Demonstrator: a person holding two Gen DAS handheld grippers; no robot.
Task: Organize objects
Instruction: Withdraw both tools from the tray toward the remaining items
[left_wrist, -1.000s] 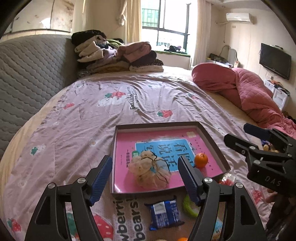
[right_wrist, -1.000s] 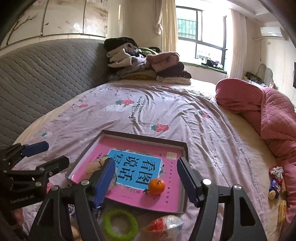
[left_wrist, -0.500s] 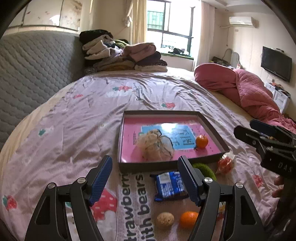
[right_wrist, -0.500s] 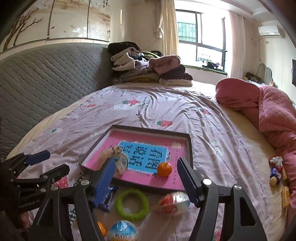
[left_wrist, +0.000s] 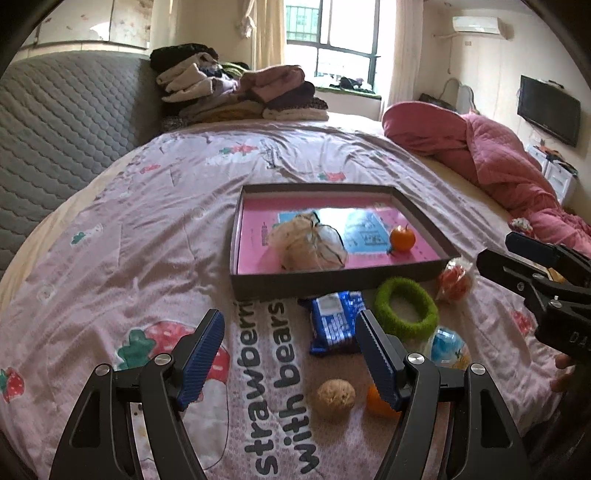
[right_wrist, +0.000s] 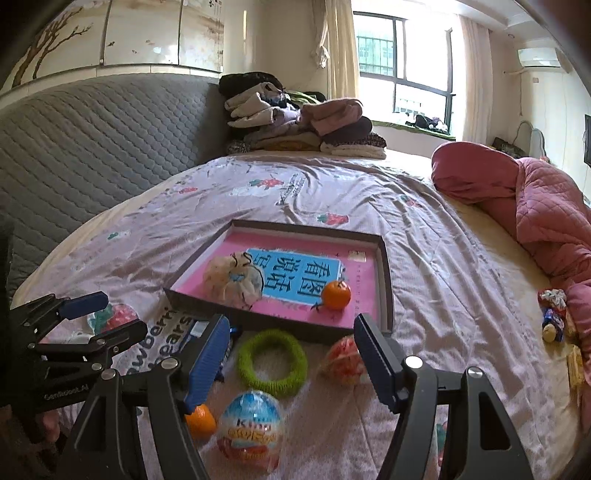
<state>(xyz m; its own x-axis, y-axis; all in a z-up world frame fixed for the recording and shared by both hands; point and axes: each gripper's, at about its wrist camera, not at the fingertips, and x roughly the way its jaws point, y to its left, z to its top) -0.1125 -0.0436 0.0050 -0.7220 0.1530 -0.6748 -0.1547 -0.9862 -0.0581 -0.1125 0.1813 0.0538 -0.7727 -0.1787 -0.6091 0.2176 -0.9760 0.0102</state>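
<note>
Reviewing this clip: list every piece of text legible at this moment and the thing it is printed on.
"strawberries with bears" on the bedsheet, partly hidden.
"看图说话" on the pink book in the tray.
"Kin..." on the egg-shaped sweet, rest unclear.
"GenRobot.AI" on the left claw.
"DA..." on the right claw, cut off.
Blue snack packet: print too blurred.

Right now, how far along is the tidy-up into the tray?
Done: a mesh pouch and one orange lie in the tray. In hand: nothing; left gripper and right gripper are both open and empty. Left on the bedspread: blue packet, green ring, egg toy, red-wrapped item, walnut-like ball, second orange.
</note>
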